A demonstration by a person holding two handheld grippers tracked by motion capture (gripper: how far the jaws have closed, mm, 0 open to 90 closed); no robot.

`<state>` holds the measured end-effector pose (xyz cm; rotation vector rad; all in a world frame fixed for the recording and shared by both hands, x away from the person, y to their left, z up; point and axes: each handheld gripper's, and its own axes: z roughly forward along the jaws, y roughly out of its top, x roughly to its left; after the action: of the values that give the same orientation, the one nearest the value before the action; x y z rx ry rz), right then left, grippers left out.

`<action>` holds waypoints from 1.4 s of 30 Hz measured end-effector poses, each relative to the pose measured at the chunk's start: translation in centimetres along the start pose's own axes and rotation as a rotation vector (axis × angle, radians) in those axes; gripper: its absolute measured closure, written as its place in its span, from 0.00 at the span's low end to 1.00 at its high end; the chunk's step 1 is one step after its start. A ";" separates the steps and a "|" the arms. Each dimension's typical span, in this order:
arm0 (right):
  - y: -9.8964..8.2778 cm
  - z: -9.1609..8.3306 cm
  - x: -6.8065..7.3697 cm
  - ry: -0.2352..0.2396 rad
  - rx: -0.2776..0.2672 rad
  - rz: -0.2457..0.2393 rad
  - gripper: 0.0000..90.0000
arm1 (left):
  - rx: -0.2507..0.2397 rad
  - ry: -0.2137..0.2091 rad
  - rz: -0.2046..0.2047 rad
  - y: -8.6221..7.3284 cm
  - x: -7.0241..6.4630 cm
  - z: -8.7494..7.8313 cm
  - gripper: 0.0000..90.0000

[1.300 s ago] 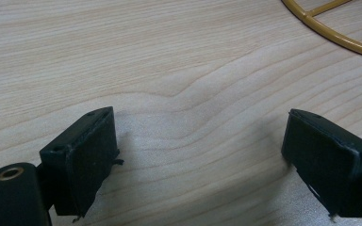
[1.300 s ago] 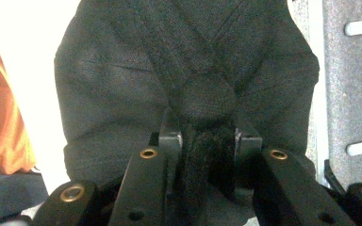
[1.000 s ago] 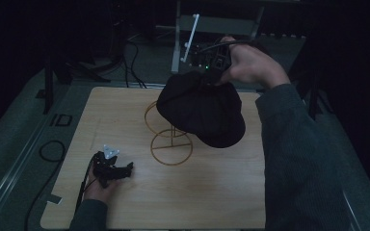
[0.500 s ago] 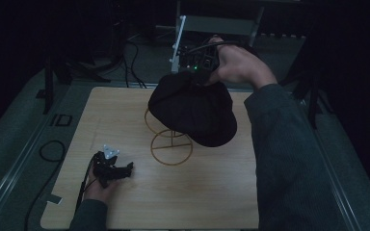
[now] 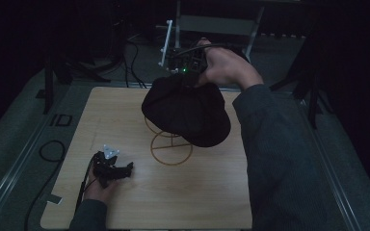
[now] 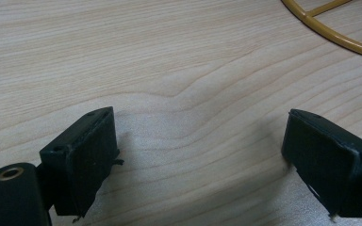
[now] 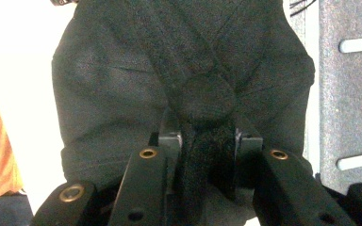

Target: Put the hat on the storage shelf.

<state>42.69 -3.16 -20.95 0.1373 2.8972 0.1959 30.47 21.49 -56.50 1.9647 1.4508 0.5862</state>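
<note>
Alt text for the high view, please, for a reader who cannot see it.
The right gripper holds a black cap in the air above a gold wire stand on a wooden table. The left gripper rests open on the table near the front left, apart from the stand. The room around is dark.

wire stand (image 5: 171,144): upper part hidden behind the black cap (image 5: 185,110) — just the base ring and part of one loop show in the high view
base ring (image 6: 332,28): cut off by the top and right edges of the left gripper view
right tongs (image 7: 207,141): tips buried in the cap's fabric
left tongs (image 5: 123,169): small and dark in the high view — spread hard to read there
worktop (image 5: 125,106): far edge partly covered by the cap
</note>
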 end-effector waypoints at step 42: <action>5.4 5.9 0.8 0.055 0.082 -0.059 0.77 | -0.001 0.001 0.002 0.0 0.0 0.0 0.12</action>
<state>43.72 2.96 -26.07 0.0611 2.9607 0.0716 30.45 21.47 -56.50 1.9655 1.4495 0.5881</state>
